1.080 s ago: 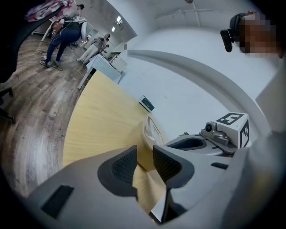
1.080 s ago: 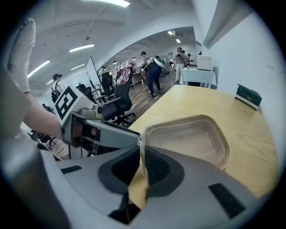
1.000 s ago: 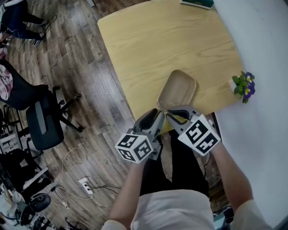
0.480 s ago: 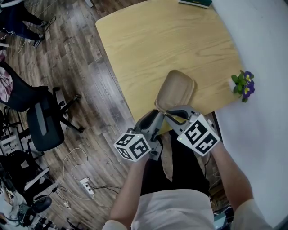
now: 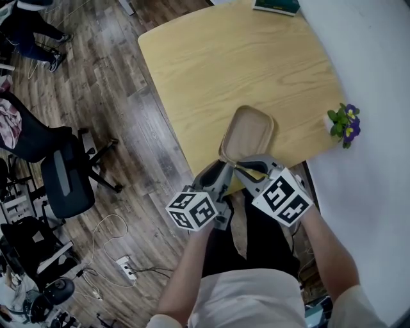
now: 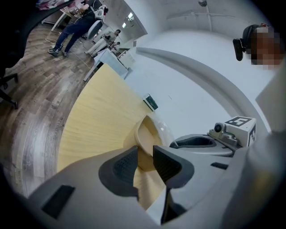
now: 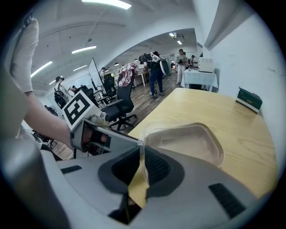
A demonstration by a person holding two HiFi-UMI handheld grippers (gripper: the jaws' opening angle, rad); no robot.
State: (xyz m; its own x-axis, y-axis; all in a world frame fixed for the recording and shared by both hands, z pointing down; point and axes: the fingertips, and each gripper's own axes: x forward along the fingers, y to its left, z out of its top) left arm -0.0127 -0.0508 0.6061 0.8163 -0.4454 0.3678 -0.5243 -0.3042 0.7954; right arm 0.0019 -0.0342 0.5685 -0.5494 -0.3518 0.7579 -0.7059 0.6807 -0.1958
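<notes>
A clear plastic container (image 5: pixel 248 131) hangs over the near edge of the wooden table (image 5: pixel 224 57), and both grippers meet at its near corner. My right gripper (image 5: pixel 242 166) is shut on the thin rim; in the right gripper view the rim runs up between the jaws (image 7: pixel 142 165) and the container (image 7: pixel 183 141) spreads out beyond. My left gripper (image 5: pixel 225 168) comes in from the left. In the left gripper view its jaws (image 6: pixel 144 163) stand apart, with the container's corner (image 6: pixel 145 134) in the gap.
A green book (image 5: pixel 276 6) lies at the table's far edge beside the white wall (image 5: pixel 365 64). A small potted plant with purple flowers (image 5: pixel 343 125) stands at the right edge. An office chair (image 5: pixel 61 176) and a power strip (image 5: pixel 125 262) are on the wood floor at left. People stand far off (image 7: pixel 154 71).
The container has tipped a little, and its open side shows more in the left gripper view. Both grippers keep their places on its corner. The people in the background have moved.
</notes>
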